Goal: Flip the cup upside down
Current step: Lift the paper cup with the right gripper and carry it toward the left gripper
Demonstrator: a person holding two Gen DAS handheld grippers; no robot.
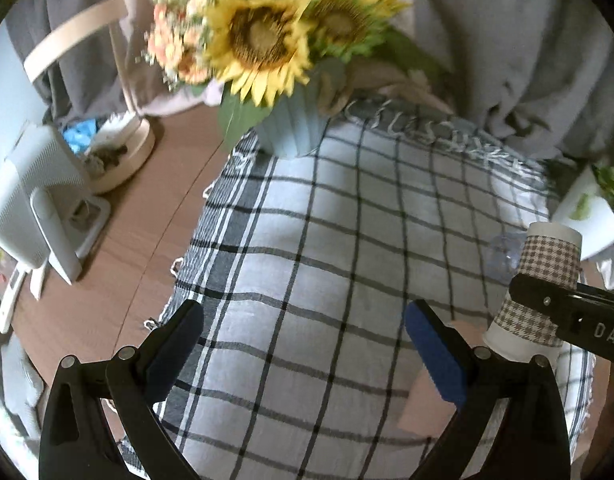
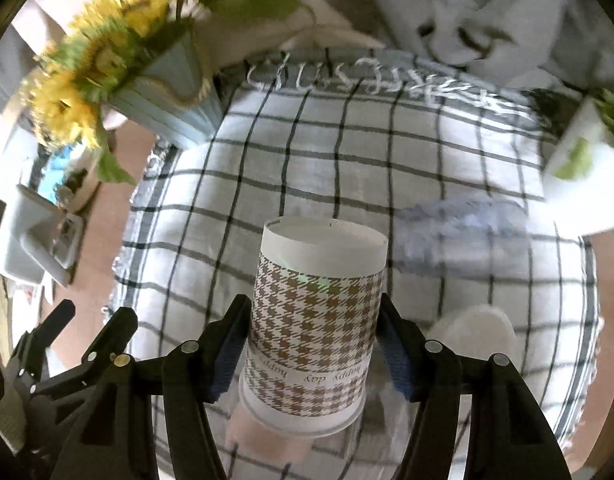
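Note:
A paper cup (image 2: 313, 322) with a brown houndstooth sleeve is held between the fingers of my right gripper (image 2: 311, 346), which is shut on its sides. The cup's rim points down toward me and its base points away; the "happy day" print reads upside down. In the left wrist view the same cup (image 1: 541, 276) shows at the right edge, clamped by the right gripper's black finger (image 1: 563, 308), above the checked cloth (image 1: 347, 260). My left gripper (image 1: 303, 330) is open and empty over the cloth.
A blue ribbed vase of sunflowers (image 1: 291, 128) stands at the cloth's far left corner. A white device on a stand (image 1: 35, 204) and a round tray (image 1: 123, 148) sit on the wooden table at left. A white planter (image 1: 595, 208) is at far right.

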